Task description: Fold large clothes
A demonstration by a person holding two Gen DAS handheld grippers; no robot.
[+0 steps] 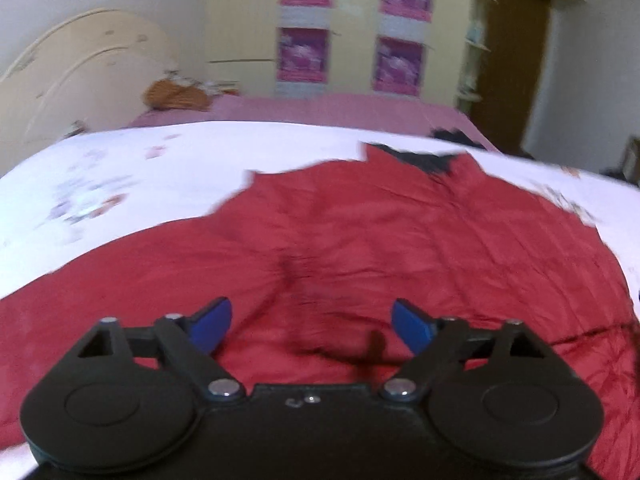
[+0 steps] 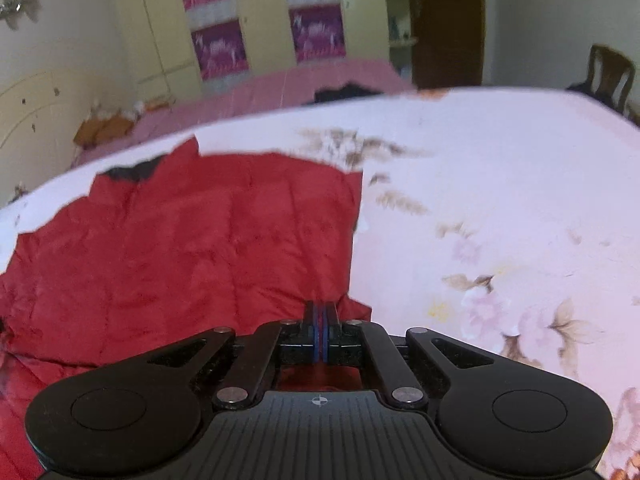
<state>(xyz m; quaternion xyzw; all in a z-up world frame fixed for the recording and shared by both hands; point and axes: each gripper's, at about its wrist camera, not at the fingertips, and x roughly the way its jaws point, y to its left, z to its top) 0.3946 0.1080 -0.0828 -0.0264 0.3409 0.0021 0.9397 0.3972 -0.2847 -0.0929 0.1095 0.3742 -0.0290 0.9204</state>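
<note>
The left gripper [image 1: 311, 326] was released, its two blue pads [image 1: 212, 322] spread wide apart with nothing between them. It hung over the red jacket [image 1: 360, 232], which filled the view directly below and ahead of it. A dark patch marked the fabric just ahead of the gap between the pads; whether it was shadow or a stain could not be told through the blur.

The right gripper [image 2: 321, 330] was clenched, its blue pads pressed together on a fold of the red jacket [image 2: 192, 240] at the garment's lower right edge, with red cloth also showing behind the pads near the gripper body. From there the jacket spread ahead and to the left of this gripper, its right edge running straight away from the pads.

The jacket lay flat on a white floral bedspread [image 2: 500, 200], which stretched to the right of the right gripper and beyond the garment on all far sides. At the jacket's far end a black collar lining [image 1: 424, 160] showed.

Farther off, past the white bedspread, lay a pink sheet [image 1: 320, 110]. An orange-brown bundle [image 1: 176, 96] sat on it to the far left, beside a cream headboard [image 1: 80, 76]. Behind the bed stood a pale yellow wardrobe [image 1: 352, 32] with purple panels, and to its right a brown door [image 1: 512, 60]. In the right wrist view a wooden chair [image 2: 608, 72] stood at the far right.
</note>
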